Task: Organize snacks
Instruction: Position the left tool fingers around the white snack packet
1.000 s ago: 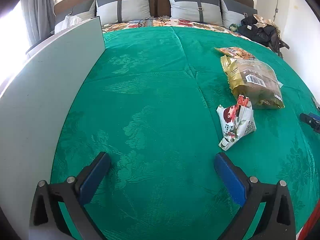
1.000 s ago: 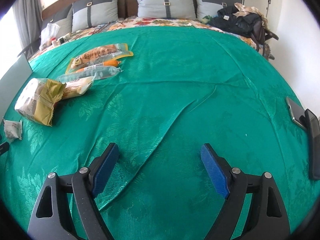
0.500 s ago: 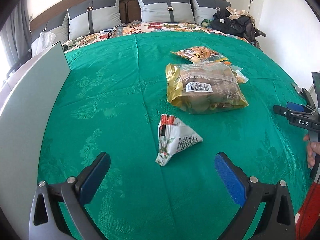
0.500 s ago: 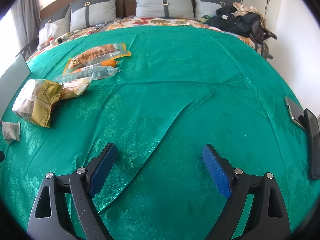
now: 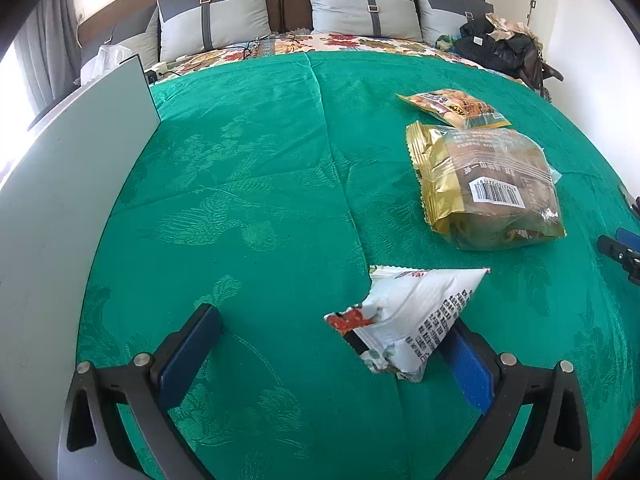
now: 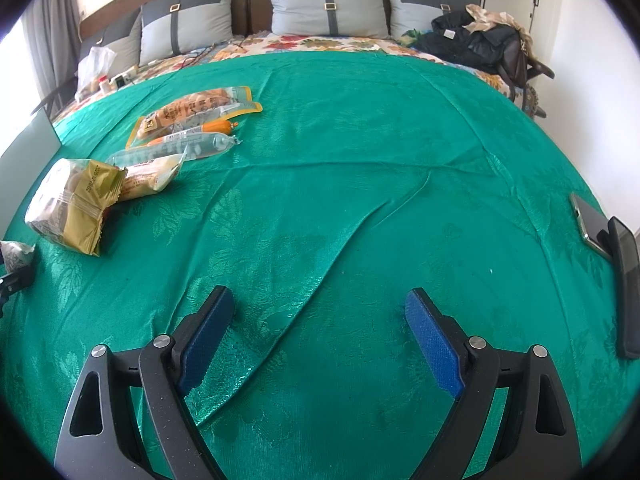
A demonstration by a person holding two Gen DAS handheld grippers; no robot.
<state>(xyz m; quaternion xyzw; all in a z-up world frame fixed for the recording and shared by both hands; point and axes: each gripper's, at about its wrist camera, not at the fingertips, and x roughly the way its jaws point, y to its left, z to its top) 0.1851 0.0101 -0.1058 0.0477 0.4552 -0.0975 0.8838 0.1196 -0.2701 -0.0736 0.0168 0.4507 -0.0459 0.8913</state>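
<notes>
Mostly unreadable print | white packet (image 5: 408, 320) | gold bag (image 5: 484, 184) barcode

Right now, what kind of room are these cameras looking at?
Most likely a bedroom. The snacks lie on a wide bed under a green bedspread, grey pillows lean against a padded brown headboard, and a heap of dark clothes sits at the far corner.

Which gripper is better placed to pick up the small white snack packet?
Left. The left gripper is open with the white packet lying by its right finger; the right gripper faces bare green bedspread, snacks far off.
</notes>
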